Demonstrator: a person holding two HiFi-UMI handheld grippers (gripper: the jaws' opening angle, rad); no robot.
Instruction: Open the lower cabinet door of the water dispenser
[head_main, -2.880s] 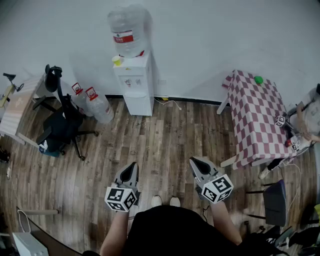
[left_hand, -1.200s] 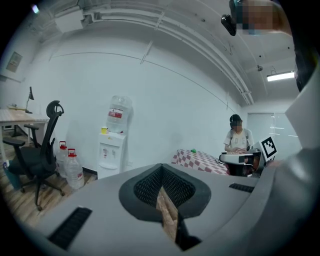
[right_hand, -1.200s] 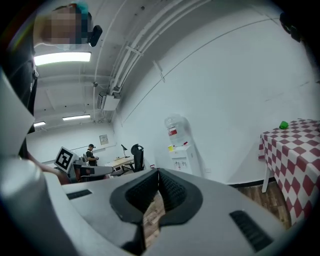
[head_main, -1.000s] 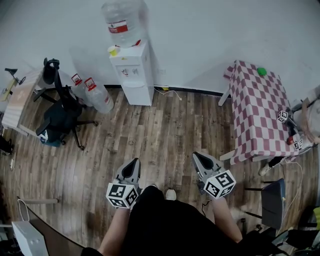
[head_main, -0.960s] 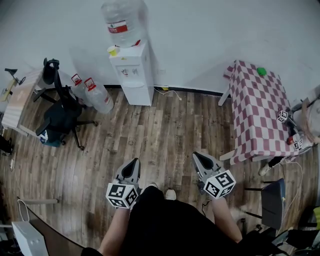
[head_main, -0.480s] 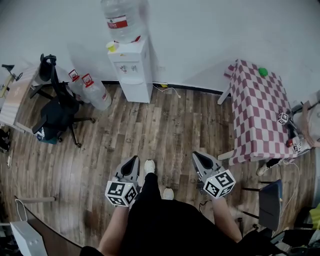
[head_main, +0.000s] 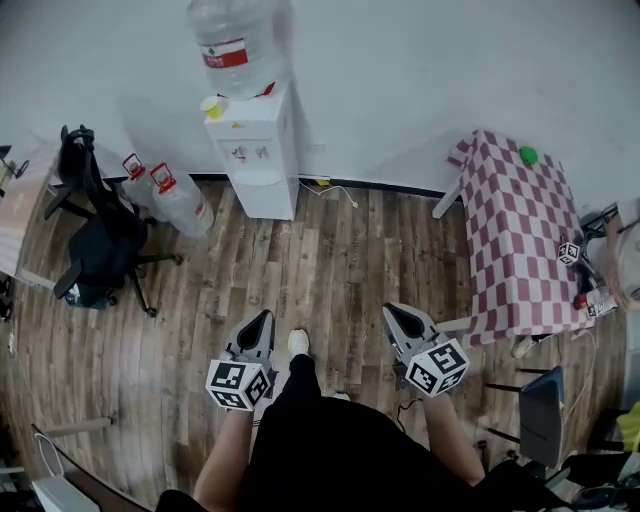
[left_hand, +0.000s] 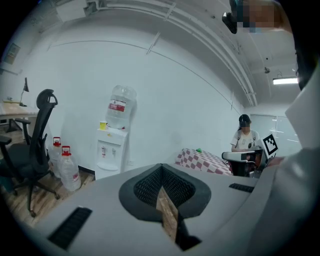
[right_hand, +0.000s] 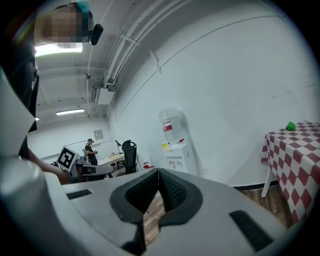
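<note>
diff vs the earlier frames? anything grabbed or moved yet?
The person has taken a step toward the water dispenser: one white shoe now leads between the claws, and the dispenser looks slightly nearer. Nothing was grabbed or let go. The left claw and right claw stay shut and empty, held out in front. The lower cabinet door is still closed.

Bare floor (head_main: 330, 260) lying open btwn person & dispenser (head_main: 258, 165). Bottles (head_main: 172, 203) + chair (head_main: 95, 245) crowding left of it; cable (head_main: 335, 190) trailing at base; checkered surface (head_main: 515, 235) standing well right.
</note>
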